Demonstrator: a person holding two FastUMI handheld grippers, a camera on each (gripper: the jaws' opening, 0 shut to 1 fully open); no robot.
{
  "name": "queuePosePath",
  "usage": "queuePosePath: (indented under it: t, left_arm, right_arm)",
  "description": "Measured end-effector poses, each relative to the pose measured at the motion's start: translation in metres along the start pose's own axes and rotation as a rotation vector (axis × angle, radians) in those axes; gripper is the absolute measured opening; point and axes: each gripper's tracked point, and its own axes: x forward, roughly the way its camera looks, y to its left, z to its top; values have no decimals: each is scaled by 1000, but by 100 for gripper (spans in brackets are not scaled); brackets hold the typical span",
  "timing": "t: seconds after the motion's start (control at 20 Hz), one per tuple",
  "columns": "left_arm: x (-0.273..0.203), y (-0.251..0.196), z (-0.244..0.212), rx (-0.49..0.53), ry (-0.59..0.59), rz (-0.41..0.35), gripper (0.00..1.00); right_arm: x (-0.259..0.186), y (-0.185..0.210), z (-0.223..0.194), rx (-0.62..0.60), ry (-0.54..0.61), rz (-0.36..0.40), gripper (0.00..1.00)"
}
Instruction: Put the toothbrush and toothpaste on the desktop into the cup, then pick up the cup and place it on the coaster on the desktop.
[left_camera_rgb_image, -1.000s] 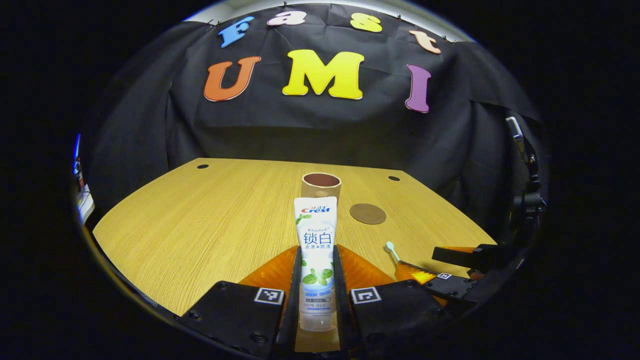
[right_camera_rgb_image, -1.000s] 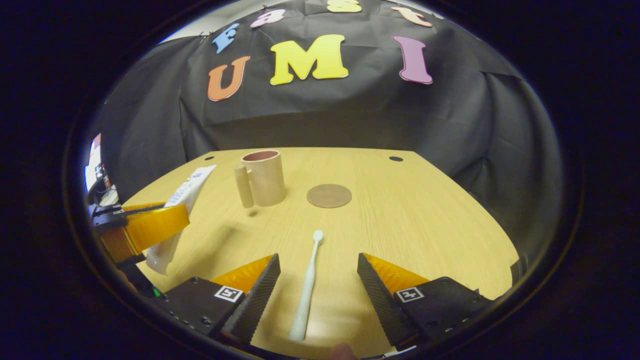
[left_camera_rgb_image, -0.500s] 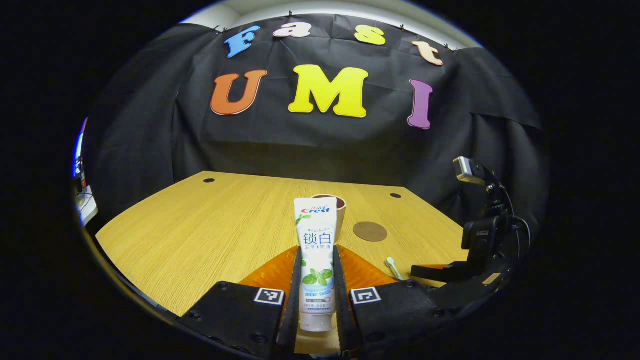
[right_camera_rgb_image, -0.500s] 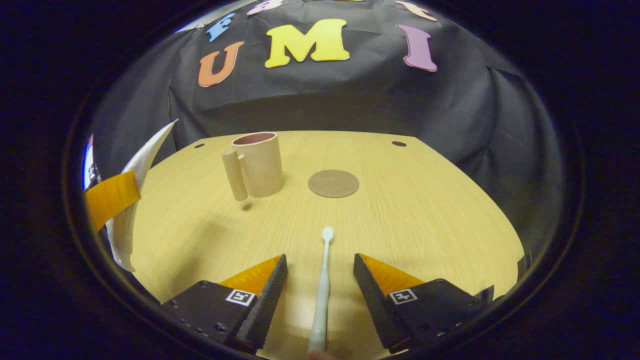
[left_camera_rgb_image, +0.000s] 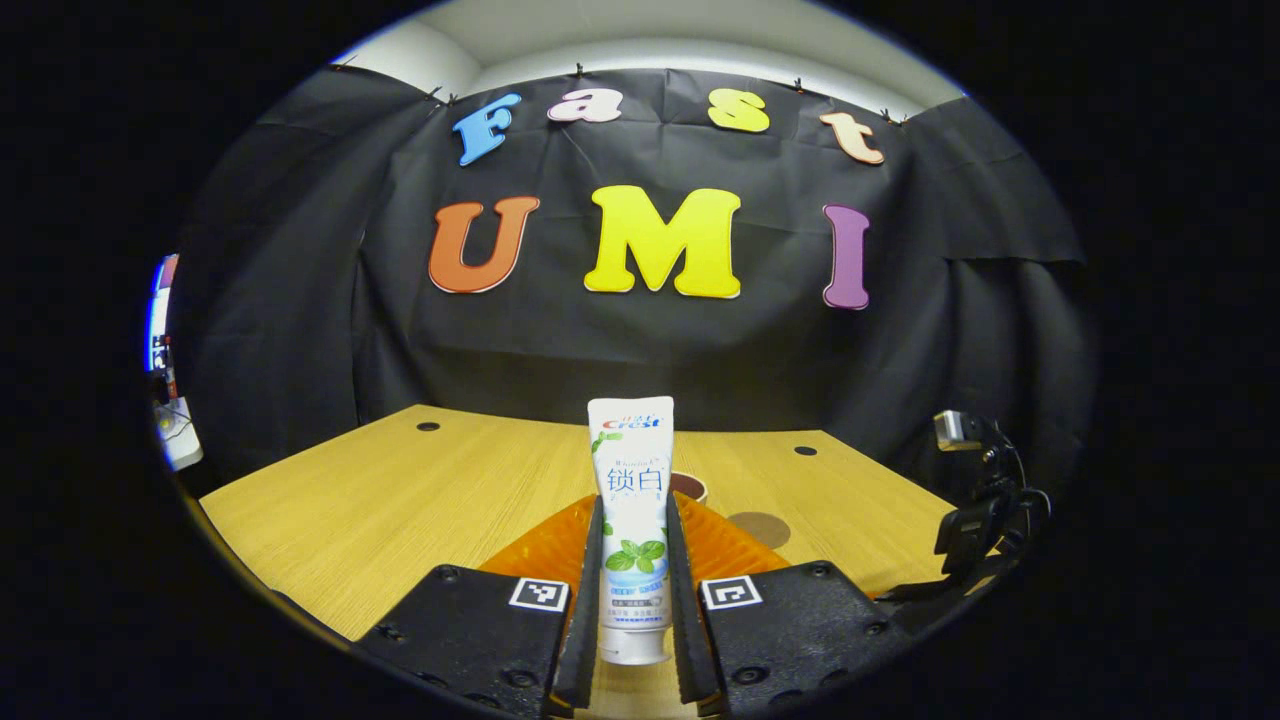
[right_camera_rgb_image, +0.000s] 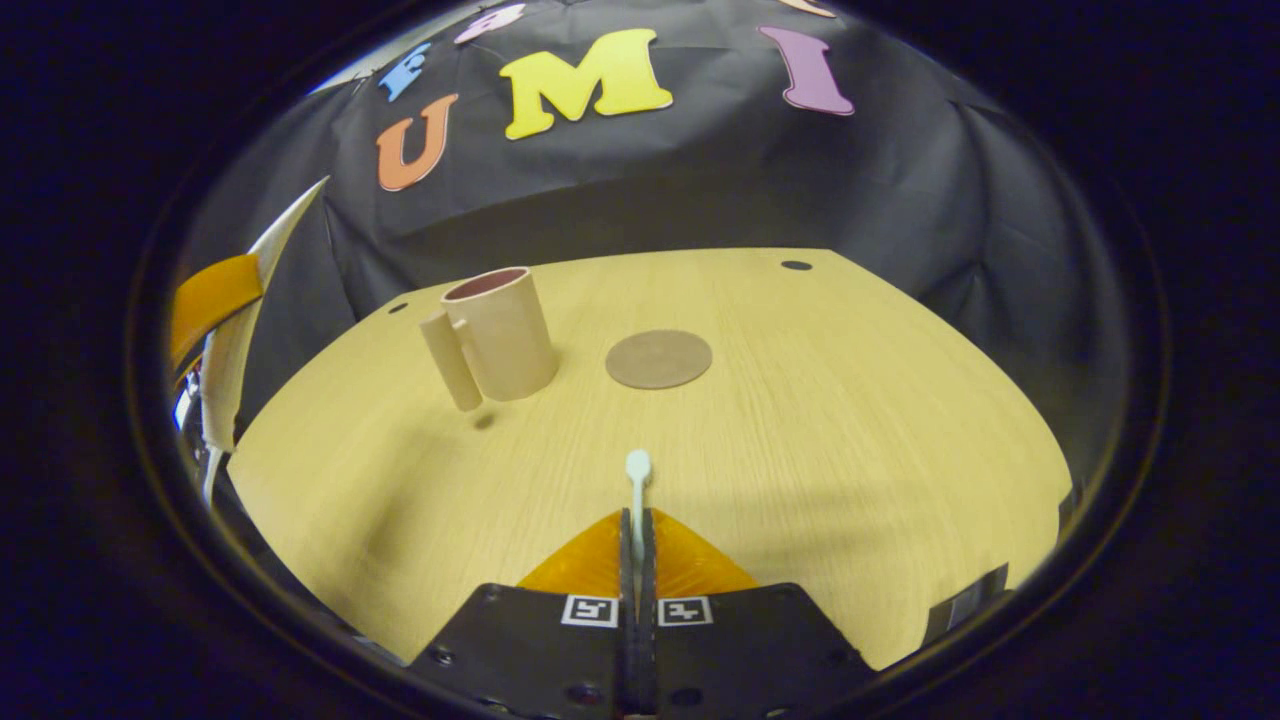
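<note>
your left gripper (left_camera_rgb_image: 634, 560) clamps the toothpaste (left_camera_rgb_image: 632, 500) upright, "crest" at its top | your right gripper (right_camera_rgb_image: 637, 540) is closed on the toothbrush (right_camera_rgb_image: 636, 478), head forward | farther: cup (right_camera_rgb_image: 497, 335) standing on the desk (right_camera_rgb_image: 850, 400), coaster (right_camera_rgb_image: 658, 359) just beside it

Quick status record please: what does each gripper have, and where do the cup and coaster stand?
left gripper: shut on toothpaste, tube upright between its fingers
right gripper: shut on toothbrush, head pointing forward
cup: upright on the desk, empty as far as visible
coaster: bare, right of the cup in the right gripper view
</note>
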Motion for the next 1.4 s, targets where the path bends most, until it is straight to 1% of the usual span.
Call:
queuePosePath:
  t: [0.25,0.4,0.5,0.75,0.85,1.0,1.15,1.4]
  left_arm:
    - [42,-11,28,-6,-77,-30,34]
    - [73,-17,39,-7,-119,-52,34]
    - [93,-26,39,-26,-133,-76,34]
    - [135,-35,22,-76,-103,-100,34]
    - [144,-33,21,-87,-107,-89,34]
    - [151,-28,19,-75,-110,-72,38]
    - [154,-28,18,-69,-112,-73,38]
    - [159,-27,14,-51,-95,-73,42]
  right_arm:
    - [-21,-12,20,12,-66,29,0]
    - [-42,-32,43,23,-133,17,0]
    - [-55,-45,49,36,-164,10,0]
    - [-77,-68,54,66,-202,-2,0]
    - [-81,-72,58,74,-212,-3,0]
    - [-81,-77,62,89,-214,3,0]
    - [-81,-78,64,101,-219,16,0]
    - [-79,-77,64,106,-217,23,0]
